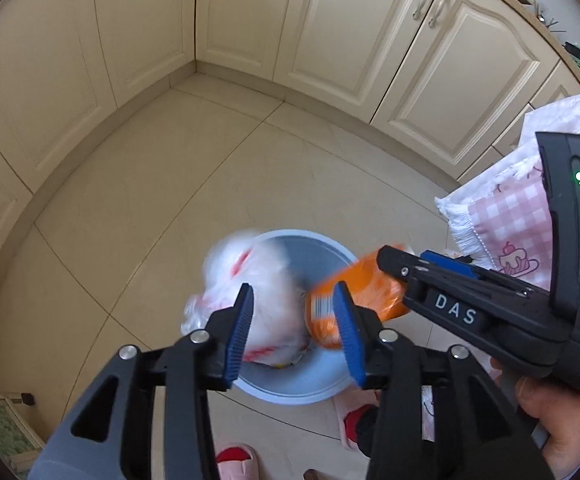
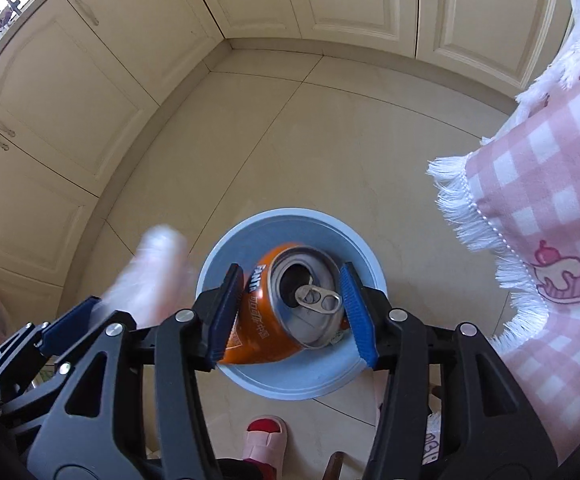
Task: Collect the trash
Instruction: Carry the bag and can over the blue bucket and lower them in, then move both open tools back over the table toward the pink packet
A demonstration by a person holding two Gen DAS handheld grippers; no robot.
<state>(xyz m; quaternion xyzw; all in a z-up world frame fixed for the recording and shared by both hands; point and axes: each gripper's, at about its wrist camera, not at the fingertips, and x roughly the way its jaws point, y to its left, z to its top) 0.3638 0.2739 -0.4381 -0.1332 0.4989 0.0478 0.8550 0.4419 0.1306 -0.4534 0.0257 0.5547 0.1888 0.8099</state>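
A light blue waste bin (image 1: 290, 394) stands on the tiled floor, right below both grippers. My left gripper (image 1: 293, 292) is open over the bin. A white plastic bag with red print (image 1: 257, 280) hangs blurred just beyond its blue pads, loose from them. My right gripper (image 2: 290, 272) is over the same bin (image 2: 290, 390). A dented orange Fanta can (image 2: 273, 320) sits tilted between its pads, opened top towards the camera. Seen from the left wrist, that can (image 1: 362, 288) is smeared while the right gripper (image 1: 402, 258) is sharp. The can looks loose.
A pink checked tablecloth with a white fringe (image 2: 550, 200) hangs at the right, close to the bin. Cream cabinet doors (image 1: 330, 40) line the floor's far sides. A person's pink and red slippers (image 2: 263, 436) stand just before the bin. A hand (image 1: 550, 408) holds the right gripper.
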